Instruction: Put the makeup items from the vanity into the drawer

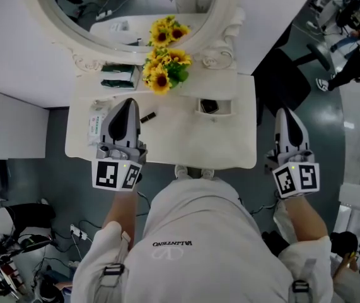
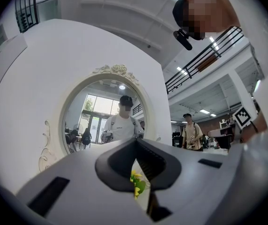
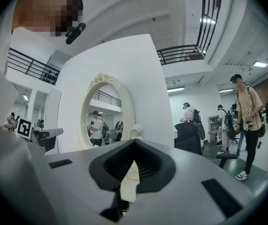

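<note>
Both closed, empty: left hand-held gripper [image 1: 128,101], right hand-held gripper [image 1: 285,111]; shirt [image 1: 186,219] print reads VALENTINO.

My left gripper [image 1: 128,109] points toward the far side, its jaws pressed together with nothing between them. My right gripper [image 1: 289,115] hangs well out to the right, roughly abreast of the left one and pointing the same way, its jaws also together and empty. My left forearm [image 1: 120,210] and right forearm [image 1: 306,216] reach forward, bare below white sleeves.
</note>
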`<state>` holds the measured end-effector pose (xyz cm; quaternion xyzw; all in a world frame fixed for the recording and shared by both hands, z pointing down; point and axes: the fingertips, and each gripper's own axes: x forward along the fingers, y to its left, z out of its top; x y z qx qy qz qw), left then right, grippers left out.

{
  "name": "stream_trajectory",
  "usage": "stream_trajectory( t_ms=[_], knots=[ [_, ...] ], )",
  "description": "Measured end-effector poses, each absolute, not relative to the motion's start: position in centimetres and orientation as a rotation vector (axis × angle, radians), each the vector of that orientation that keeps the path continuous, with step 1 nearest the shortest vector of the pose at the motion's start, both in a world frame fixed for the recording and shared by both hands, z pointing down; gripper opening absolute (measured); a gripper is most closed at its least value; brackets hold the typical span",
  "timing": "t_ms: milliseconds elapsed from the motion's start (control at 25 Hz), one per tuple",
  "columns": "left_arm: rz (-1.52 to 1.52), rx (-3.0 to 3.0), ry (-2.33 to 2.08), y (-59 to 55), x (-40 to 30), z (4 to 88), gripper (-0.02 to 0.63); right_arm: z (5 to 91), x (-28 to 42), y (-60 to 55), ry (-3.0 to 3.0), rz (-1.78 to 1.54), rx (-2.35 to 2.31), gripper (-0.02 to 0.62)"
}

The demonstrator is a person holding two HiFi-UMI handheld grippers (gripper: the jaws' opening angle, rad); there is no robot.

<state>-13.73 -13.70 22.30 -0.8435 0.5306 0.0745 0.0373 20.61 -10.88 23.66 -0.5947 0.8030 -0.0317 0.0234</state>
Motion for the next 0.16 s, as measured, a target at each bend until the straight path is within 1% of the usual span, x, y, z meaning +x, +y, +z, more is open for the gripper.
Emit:
stream_trajectory(
  t_ms=[160],
  knots=[
    [0.226,-2.590,1.634,-13.78,-13.76,22.43,-0.002,23.70,20.54,-10.95,2.492,-0.091,-1.838,0.008]
  ],
)
